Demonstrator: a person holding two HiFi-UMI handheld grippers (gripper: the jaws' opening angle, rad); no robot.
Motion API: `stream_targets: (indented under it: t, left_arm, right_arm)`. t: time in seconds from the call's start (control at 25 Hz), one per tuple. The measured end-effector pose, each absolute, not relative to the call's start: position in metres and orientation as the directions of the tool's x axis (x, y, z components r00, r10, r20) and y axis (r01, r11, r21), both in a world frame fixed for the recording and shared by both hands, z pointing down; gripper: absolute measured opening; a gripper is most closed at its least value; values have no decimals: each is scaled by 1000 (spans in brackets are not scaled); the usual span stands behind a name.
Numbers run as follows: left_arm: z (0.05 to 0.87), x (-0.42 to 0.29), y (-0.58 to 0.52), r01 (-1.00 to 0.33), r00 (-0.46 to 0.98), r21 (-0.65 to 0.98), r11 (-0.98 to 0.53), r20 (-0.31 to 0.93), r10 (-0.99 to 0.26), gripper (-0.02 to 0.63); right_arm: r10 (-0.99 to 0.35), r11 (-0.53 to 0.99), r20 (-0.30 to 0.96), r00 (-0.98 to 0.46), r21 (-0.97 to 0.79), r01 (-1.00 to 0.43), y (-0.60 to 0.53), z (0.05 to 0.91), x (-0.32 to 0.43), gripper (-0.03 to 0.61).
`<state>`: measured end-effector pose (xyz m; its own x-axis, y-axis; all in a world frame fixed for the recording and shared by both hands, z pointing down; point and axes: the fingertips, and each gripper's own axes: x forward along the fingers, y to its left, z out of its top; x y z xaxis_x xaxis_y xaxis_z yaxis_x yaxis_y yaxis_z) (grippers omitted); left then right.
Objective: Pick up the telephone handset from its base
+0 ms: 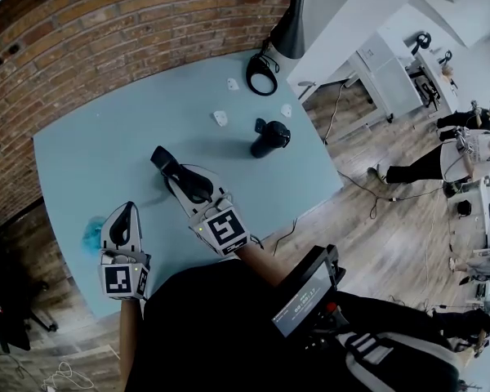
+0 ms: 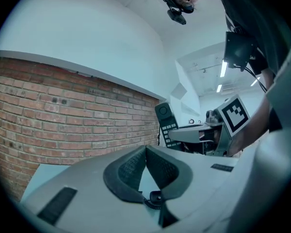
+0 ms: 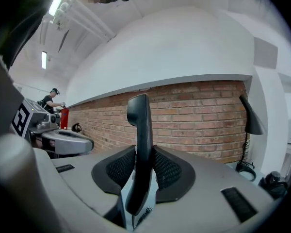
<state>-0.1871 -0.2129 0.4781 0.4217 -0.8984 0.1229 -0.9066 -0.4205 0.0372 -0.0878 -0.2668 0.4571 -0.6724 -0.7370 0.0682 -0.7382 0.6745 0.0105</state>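
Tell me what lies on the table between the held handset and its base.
Nothing: in the head view only bare table separates the handset in the right gripper from the base.

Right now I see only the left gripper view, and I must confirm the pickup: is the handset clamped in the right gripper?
Observer: Yes. In the right gripper view, the right gripper has its pads pressed on both sides of the handset, which stands upright between them.
Operator: Is it clear of the base?
Observer: Yes. The head view shows the base standing alone on the table, apart from the handset.
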Motion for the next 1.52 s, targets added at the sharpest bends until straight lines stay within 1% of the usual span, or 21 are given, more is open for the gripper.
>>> stream_targets:
  t: [0.12, 0.48, 0.64, 0.76, 0.92, 1.04, 1.2, 1.36, 1.52]
  left_arm:
    - [488, -185, -211, -903, 426, 20, -429, 168, -889, 17]
    - [491, -184, -211, -903, 428, 21, -430, 154, -891, 17]
    - [496, -186, -210, -907, 414, 16, -420, 202, -887, 17]
    - [492, -184, -212, -910, 410, 18, -413, 174, -895, 17]
    - [501, -184, -208, -911, 408, 20, -413, 211, -888, 17]
    - [495, -182, -213, -904, 423, 7, -428, 159, -892, 17]
    - [503, -184, -212, -904, 420, 1, -427, 190, -888, 17]
    - [500, -178, -210, -893, 436, -31, -450, 195, -879, 17]
    - [498, -175, -210, -887, 449, -36, -461, 167, -878, 17]
  right_arm:
    - [-743, 668, 84, -664, 26, -744, -267, 463, -86, 132]
    - [-754, 655, 100, -649, 36, -755, -267, 470, -83, 131]
    - [-765, 642, 107, -635, 58, -764, -268, 472, -81, 132]
    - [-779, 626, 111, -618, 69, -777, -269, 475, -78, 132]
    - [-789, 613, 119, -603, 83, -786, -267, 482, -77, 130]
    - [-787, 615, 124, -604, 84, -784, -267, 482, -81, 130]
    - [-761, 647, 137, -634, 108, -754, -260, 487, -90, 130]
    - [-751, 659, 151, -643, 100, -746, -253, 490, -94, 130]
    - [-747, 662, 157, -645, 99, -743, -251, 493, -95, 129]
